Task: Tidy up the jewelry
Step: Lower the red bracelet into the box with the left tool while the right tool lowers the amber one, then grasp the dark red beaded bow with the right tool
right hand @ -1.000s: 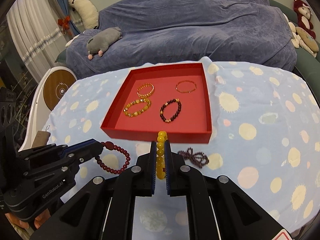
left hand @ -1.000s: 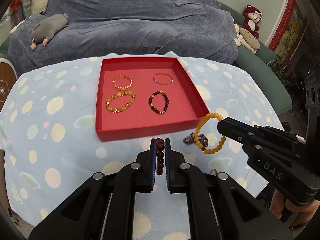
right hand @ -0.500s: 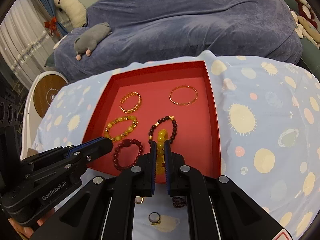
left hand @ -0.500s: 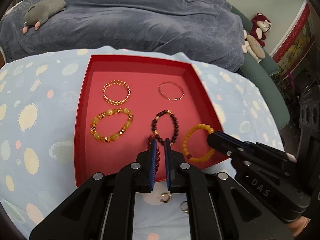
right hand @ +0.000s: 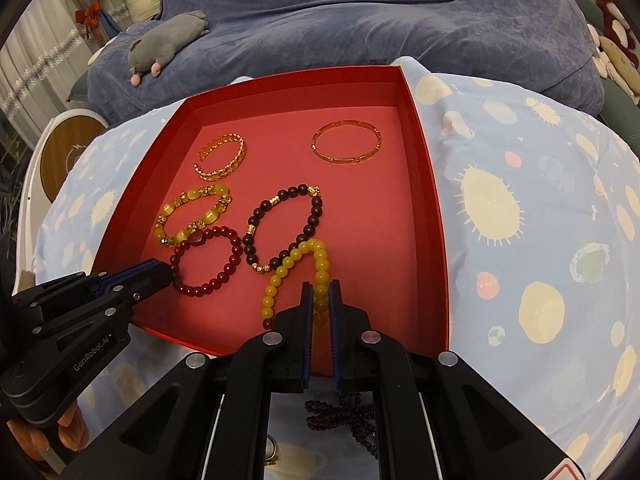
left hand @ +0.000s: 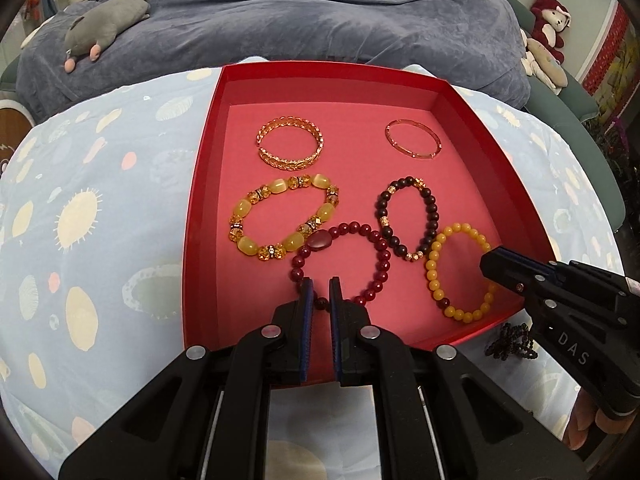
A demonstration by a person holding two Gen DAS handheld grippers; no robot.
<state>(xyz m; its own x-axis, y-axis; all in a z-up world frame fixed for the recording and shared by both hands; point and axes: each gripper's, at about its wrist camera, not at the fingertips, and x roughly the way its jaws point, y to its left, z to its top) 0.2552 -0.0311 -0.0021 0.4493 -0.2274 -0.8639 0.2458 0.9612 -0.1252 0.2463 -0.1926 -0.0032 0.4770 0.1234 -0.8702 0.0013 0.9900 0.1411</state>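
Left gripper (left hand: 318, 290) pinches the red bracelet (left hand: 340, 264); right gripper (right hand: 318, 294) pinches the yellow bracelet (right hand: 294, 276), both inside the tray (right hand: 430, 184).

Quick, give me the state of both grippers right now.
Left gripper: shut on the dark red bead bracelet, over the red tray.
Right gripper: shut on the yellow bead bracelet.

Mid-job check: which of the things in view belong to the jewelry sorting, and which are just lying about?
Job:
red tray
red bracelet, in left tongs
yellow bracelet, in right tongs
four bracelets already in tray
dark beads and ring on the cloth

Lying about:
grey plush
red plush
blue cover
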